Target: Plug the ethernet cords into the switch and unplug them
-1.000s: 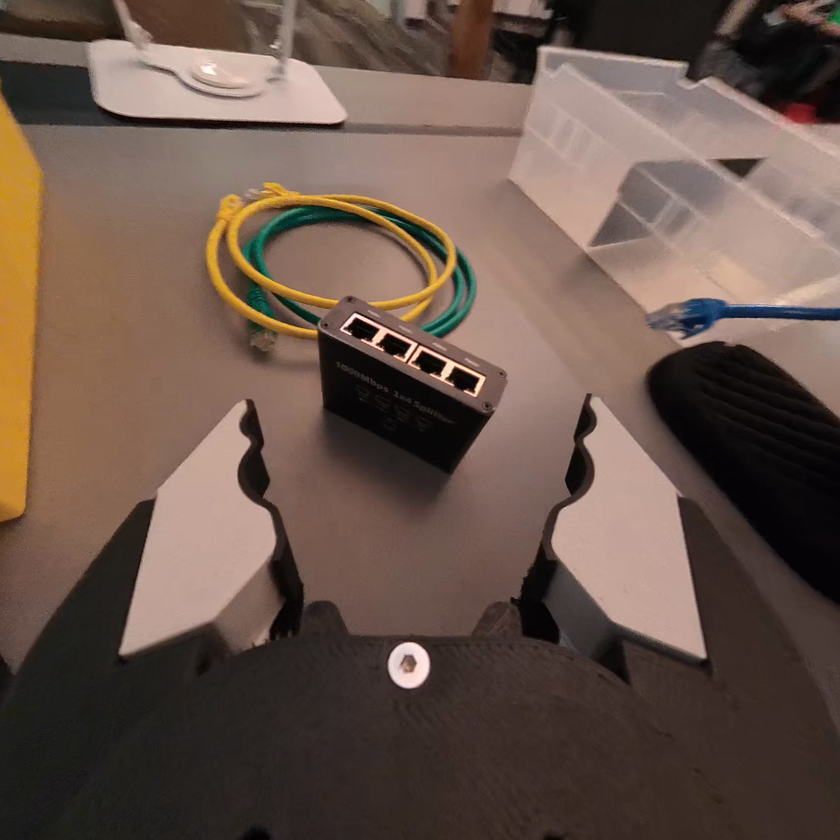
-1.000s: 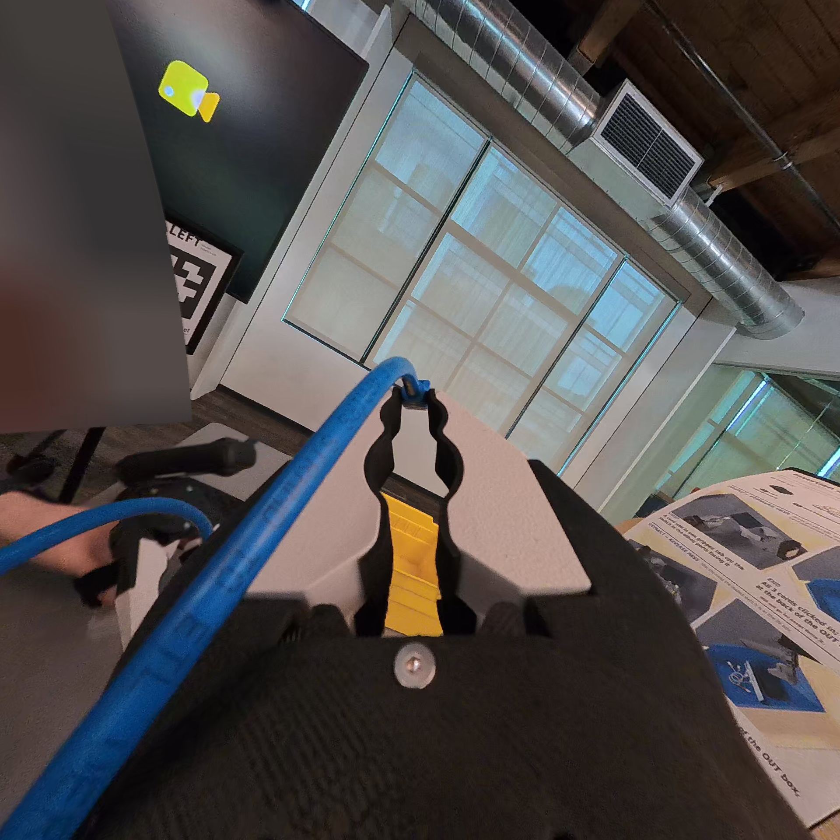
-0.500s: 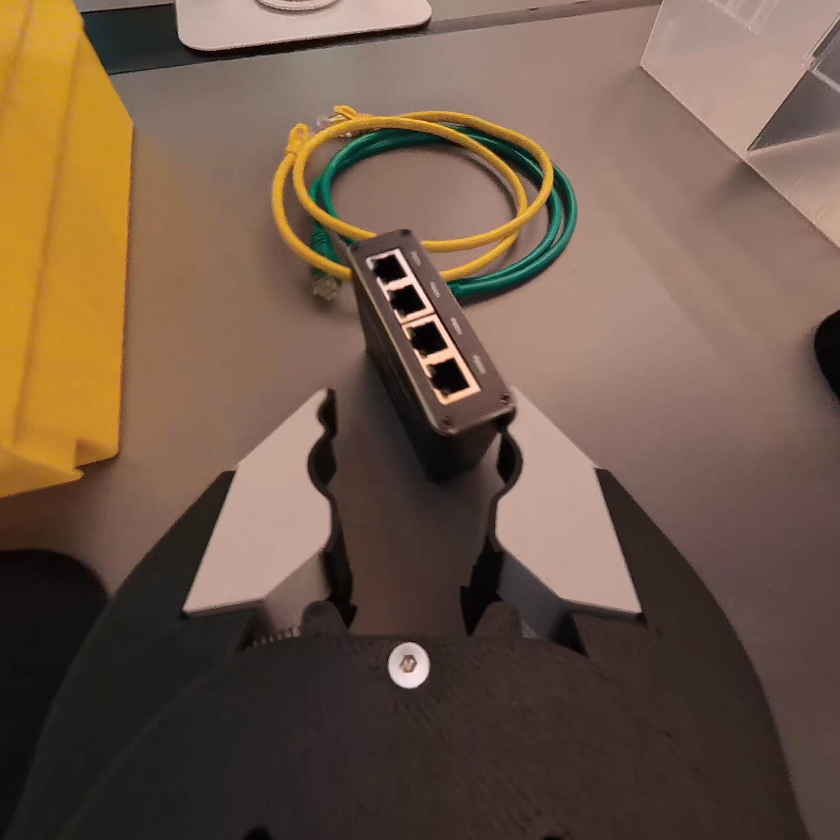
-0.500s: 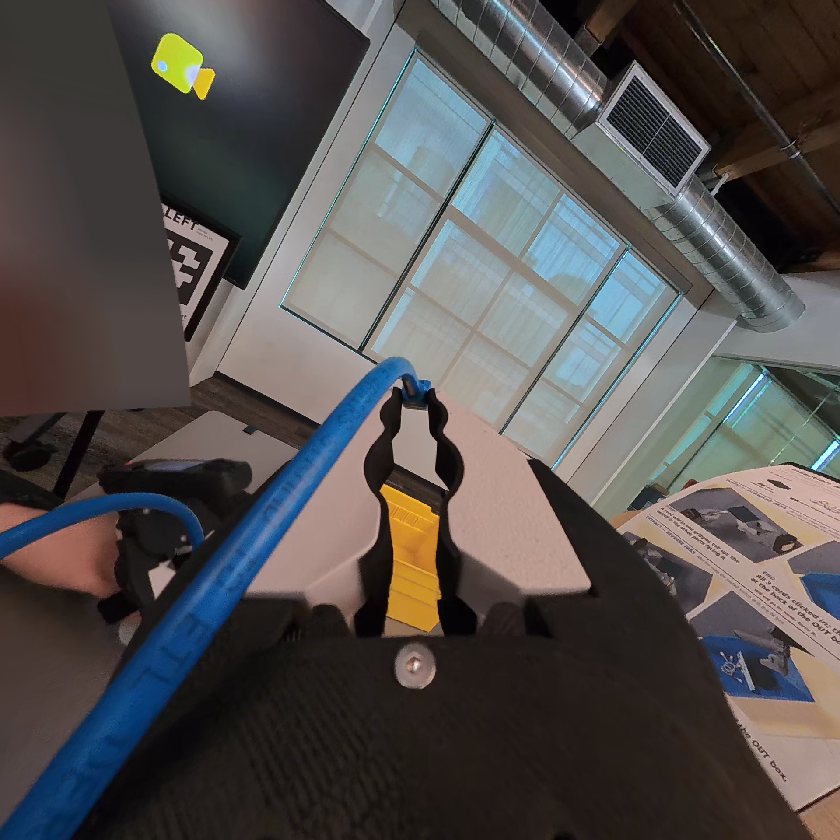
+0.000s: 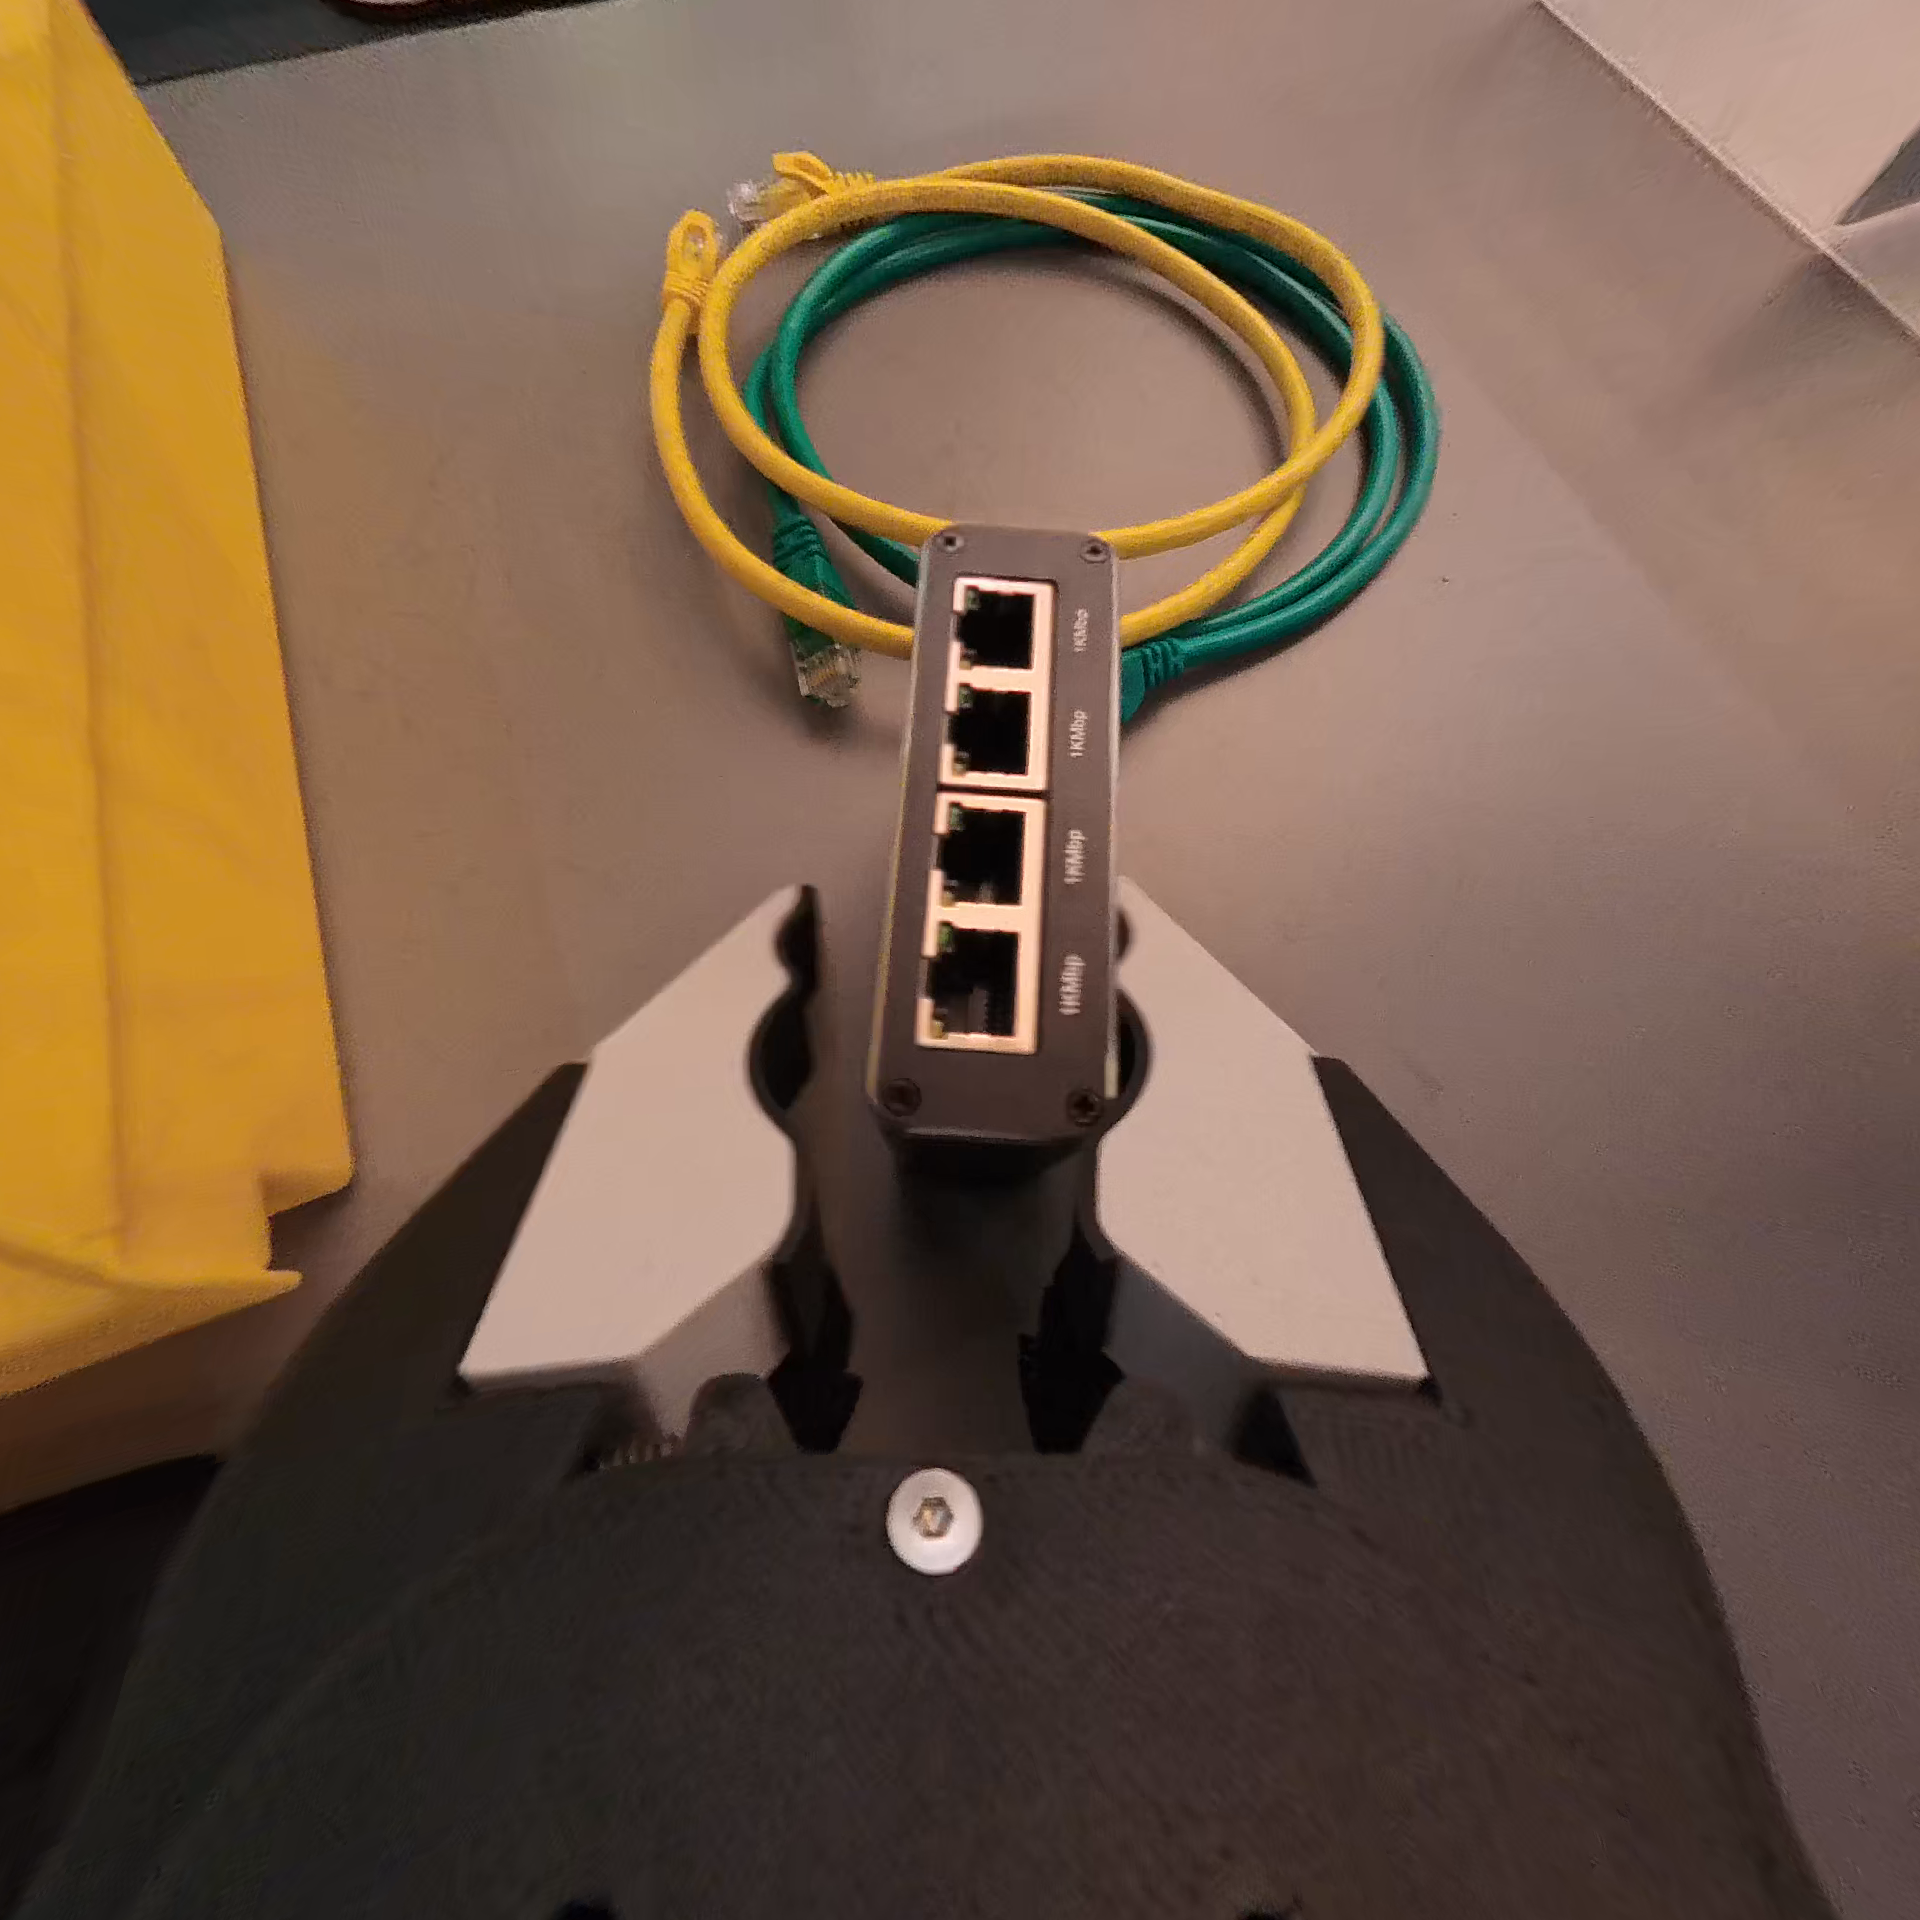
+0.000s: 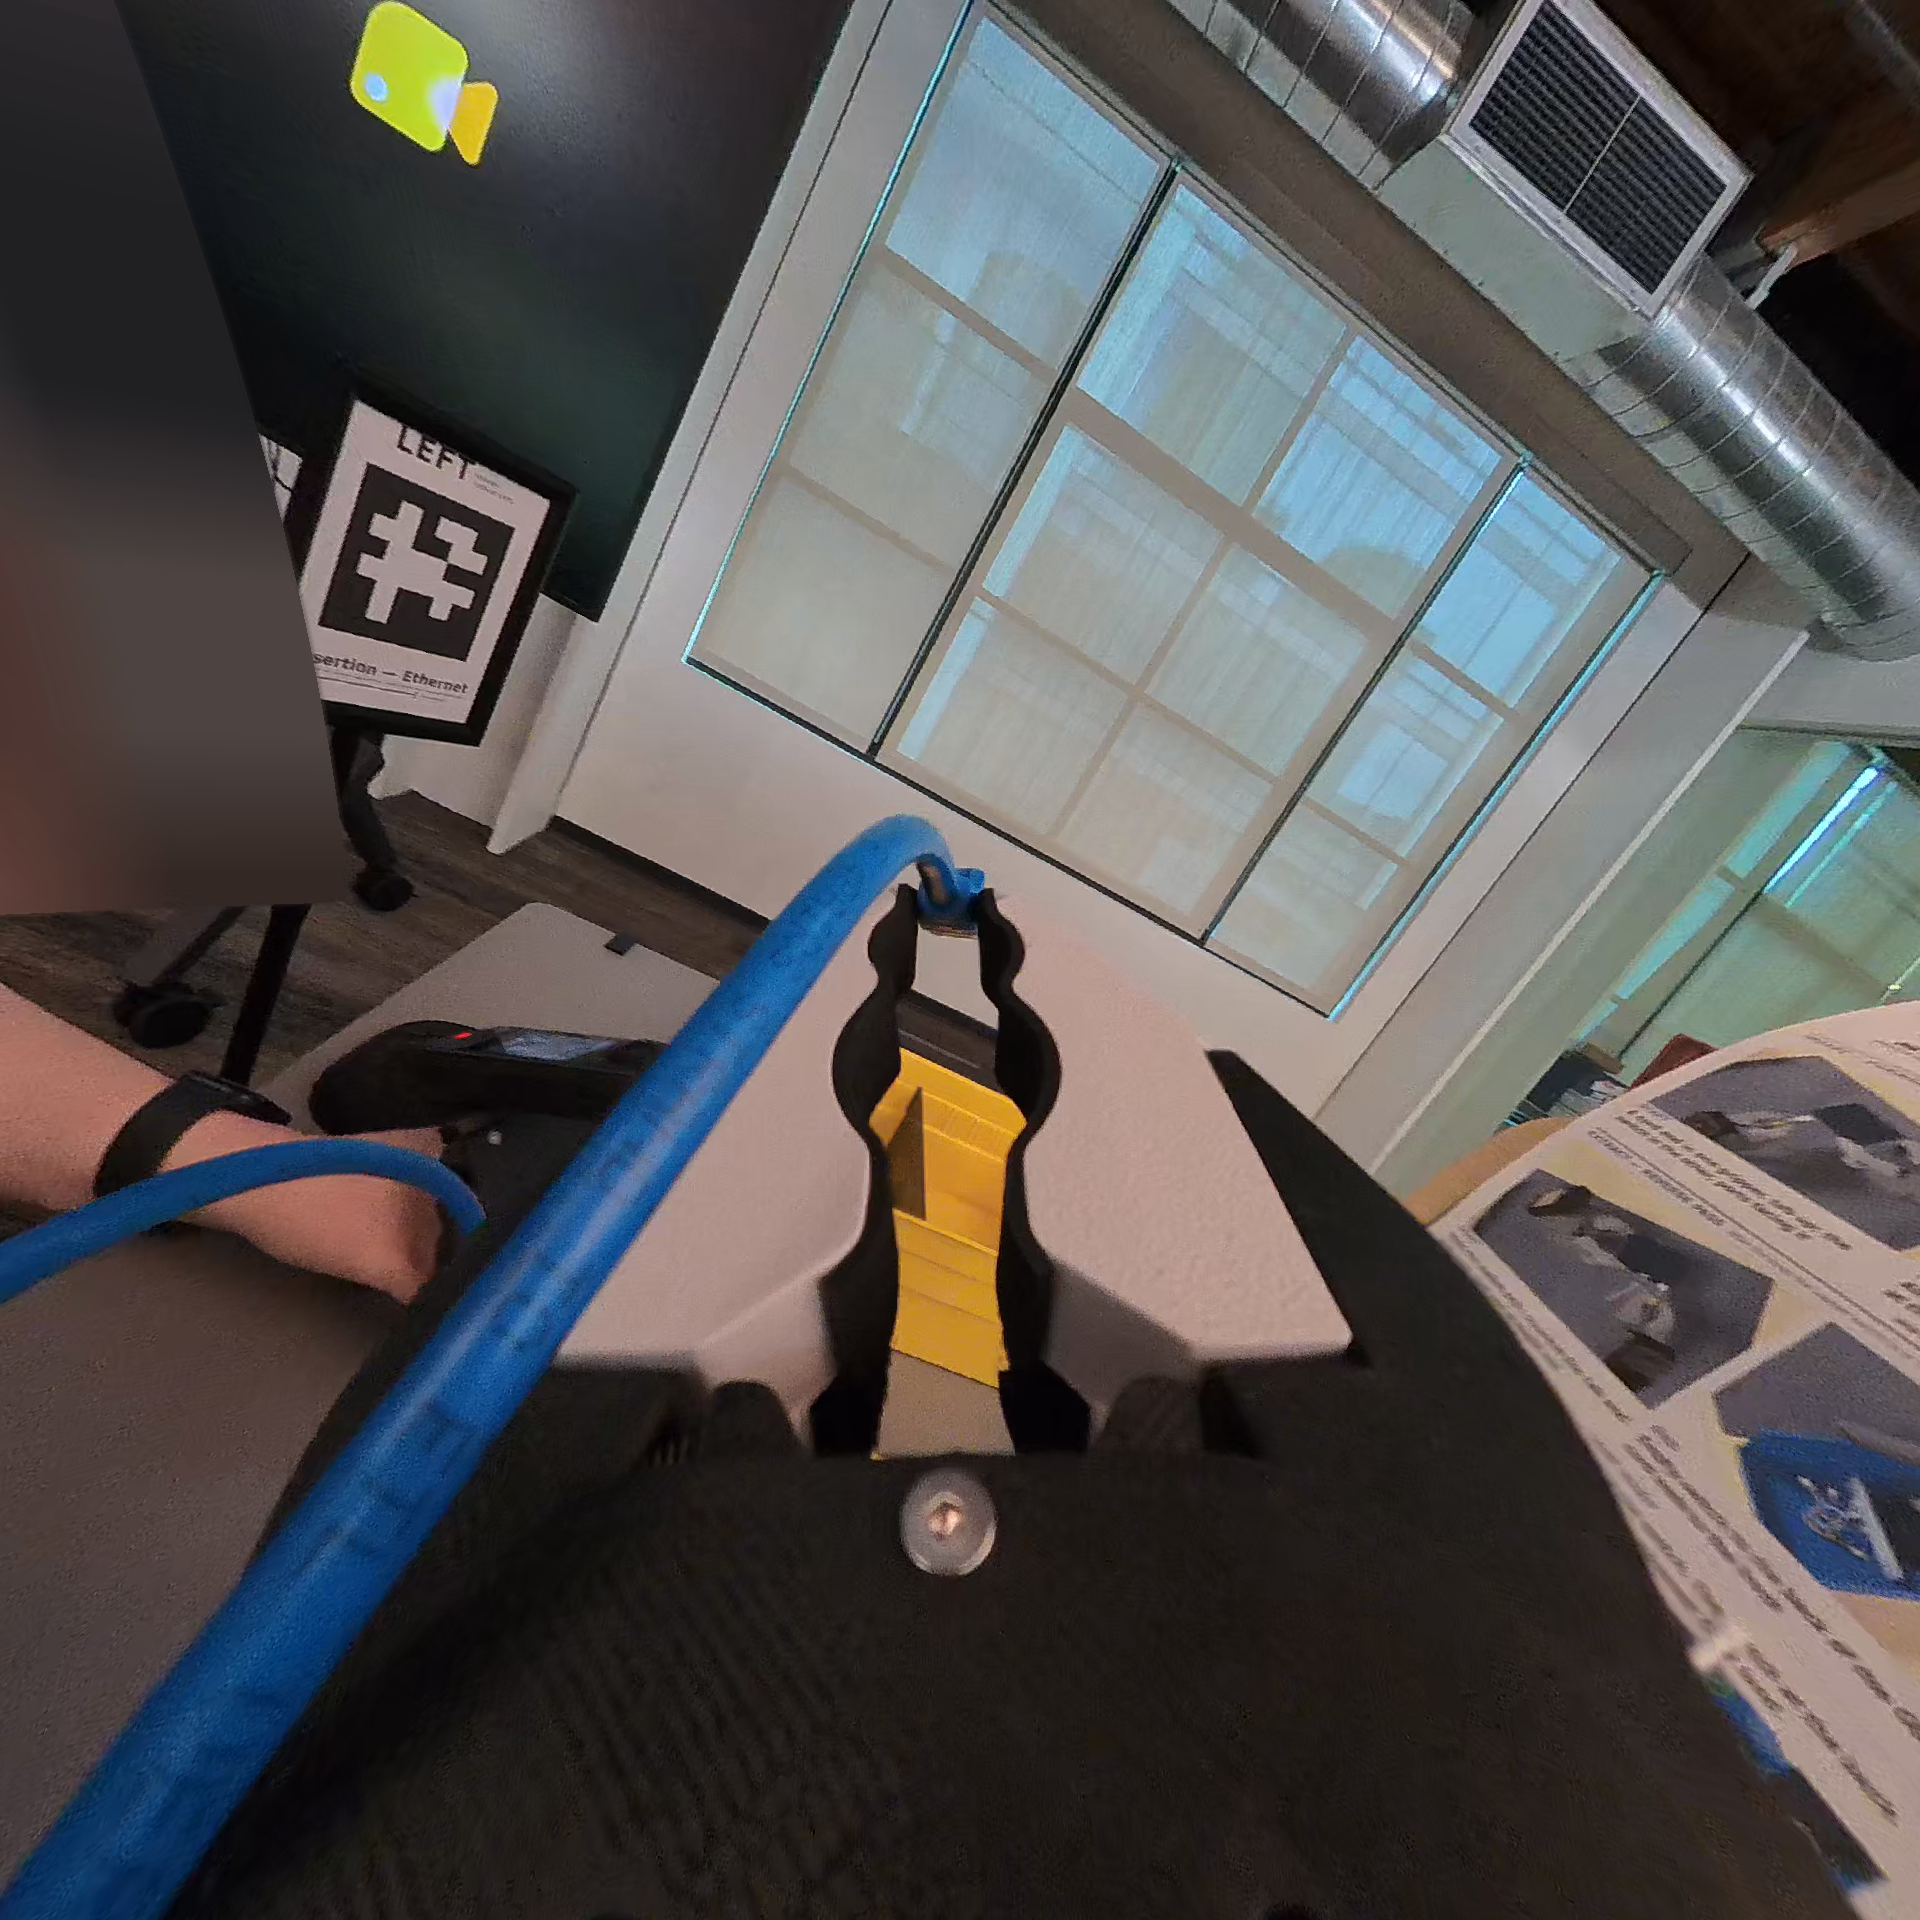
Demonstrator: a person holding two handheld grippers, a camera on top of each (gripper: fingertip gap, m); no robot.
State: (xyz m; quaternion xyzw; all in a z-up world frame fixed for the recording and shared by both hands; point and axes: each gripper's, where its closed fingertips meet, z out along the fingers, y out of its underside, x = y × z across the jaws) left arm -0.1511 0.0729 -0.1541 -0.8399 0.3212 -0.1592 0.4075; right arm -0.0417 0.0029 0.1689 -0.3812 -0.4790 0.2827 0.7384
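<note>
Left wrist view: left tongs point(image 5: 961, 1023) straddling near end of black switch point(image 5: 992, 831), standing on edge on grey desk point(image 5: 1507, 831), four ports facing up. Whether fingers are pressing its sides, cannot tell. Yellow cord point(image 5: 1018, 208) and green cord point(image 5: 1392, 488) lying coiled behind switch, plugs loose. Yellow bin point(image 5: 114, 675) sitting at left.

Right wrist view: right tongs point(image 6: 948, 914) gripping plug of blue cord point(image 6: 540, 1278) at tips, cord arcing back left. Person's forearm point(image 6: 208, 1174) resting at left. Printed sheet point(image 6: 1714, 1299) lying at right.

Black switch point(image 5: 992, 831), yellow cord point(image 5: 1039, 197), green cord point(image 5: 1392, 499), blue cord point(image 6: 582, 1226), perhaps grey table point(image 5: 1558, 935).
</note>
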